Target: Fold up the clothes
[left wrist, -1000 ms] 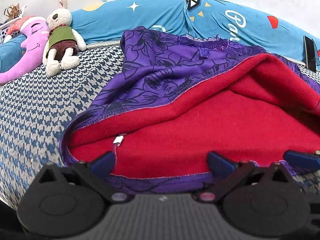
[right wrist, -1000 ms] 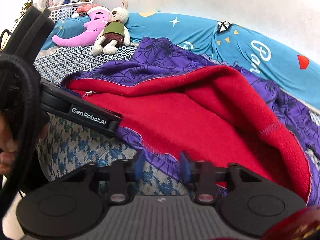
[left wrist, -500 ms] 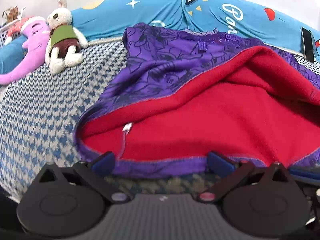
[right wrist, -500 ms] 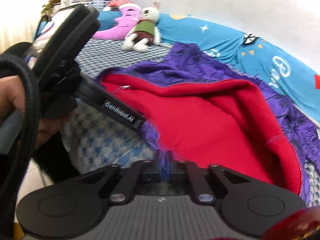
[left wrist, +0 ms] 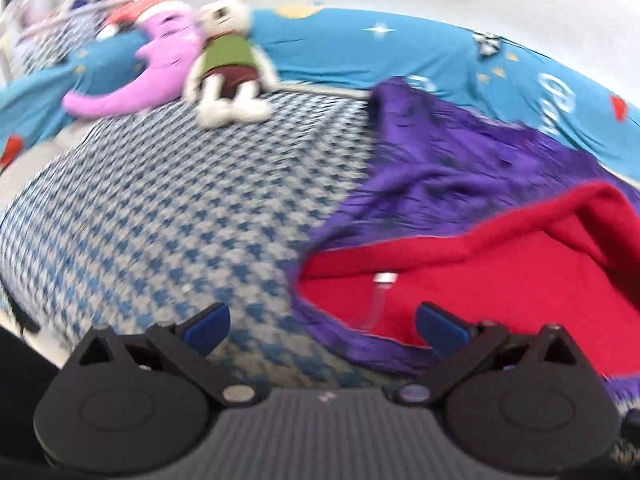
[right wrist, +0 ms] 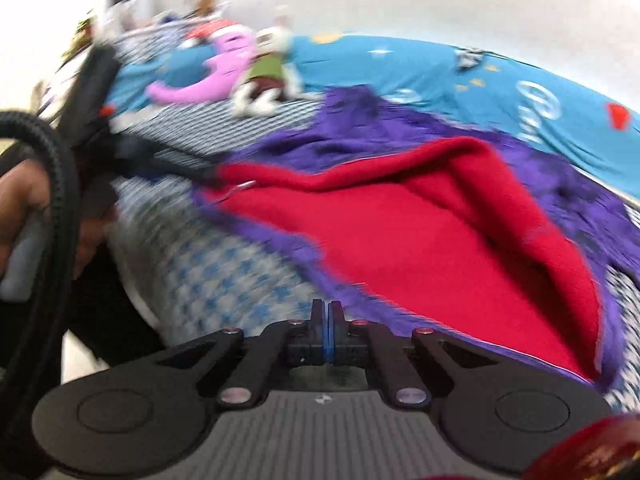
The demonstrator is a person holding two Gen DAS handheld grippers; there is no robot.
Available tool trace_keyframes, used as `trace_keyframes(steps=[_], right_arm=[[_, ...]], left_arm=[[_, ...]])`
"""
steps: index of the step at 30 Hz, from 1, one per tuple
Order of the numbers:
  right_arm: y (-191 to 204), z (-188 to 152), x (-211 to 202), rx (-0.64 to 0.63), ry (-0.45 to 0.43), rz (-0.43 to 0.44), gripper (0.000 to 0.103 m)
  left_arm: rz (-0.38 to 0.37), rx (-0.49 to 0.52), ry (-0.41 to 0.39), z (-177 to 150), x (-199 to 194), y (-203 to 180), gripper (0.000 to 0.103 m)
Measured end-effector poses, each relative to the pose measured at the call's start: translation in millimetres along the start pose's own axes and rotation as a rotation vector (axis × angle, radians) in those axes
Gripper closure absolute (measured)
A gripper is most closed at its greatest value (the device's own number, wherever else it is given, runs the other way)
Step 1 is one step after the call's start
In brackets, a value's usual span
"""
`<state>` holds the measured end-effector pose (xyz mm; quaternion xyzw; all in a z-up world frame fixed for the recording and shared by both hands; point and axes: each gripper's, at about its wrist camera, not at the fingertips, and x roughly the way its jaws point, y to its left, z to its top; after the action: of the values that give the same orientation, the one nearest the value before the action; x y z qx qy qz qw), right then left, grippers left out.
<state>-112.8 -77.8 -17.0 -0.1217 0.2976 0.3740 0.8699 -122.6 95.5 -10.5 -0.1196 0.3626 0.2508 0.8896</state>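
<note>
Motion blur smeared nearly everything. White cursive lettering ran across the blue quilt, too blurred and cut off to make out a word. Nothing else carried text that could be read in either view.

A home bedroom: bed with plush toys.

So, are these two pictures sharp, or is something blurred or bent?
Left wrist view: motion blur smears the toys and the checked cover; the left gripper stays sharp. Right wrist view: the garment edge and the cover are streaked, while the right gripper is crisp. Both views show fisheye bending and dark corners.
</note>
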Motion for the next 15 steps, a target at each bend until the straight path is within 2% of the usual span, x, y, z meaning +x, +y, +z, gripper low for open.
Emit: trace_keyframes(steps=[3, 9, 15], right_arm=[[-11.9, 1.9, -1.8, 0.058, -0.009, -0.07, 0.099], [-36.9, 4.1, -5.4, 0.179, -0.023, -0.179, 0.096], [-54.3, 4.6, -24.2, 0.245, -0.084, -0.26, 0.083]], left_arm=[[0.031, -0.034, -0.005, 1.2, 4.9, 12.6, 0.0], [0.04, -0.07, -0.013, 4.8, 13.2, 22.4, 0.0], [0.037, -0.065, 0.009, 11.4, 29.1, 17.3, 0.0]])
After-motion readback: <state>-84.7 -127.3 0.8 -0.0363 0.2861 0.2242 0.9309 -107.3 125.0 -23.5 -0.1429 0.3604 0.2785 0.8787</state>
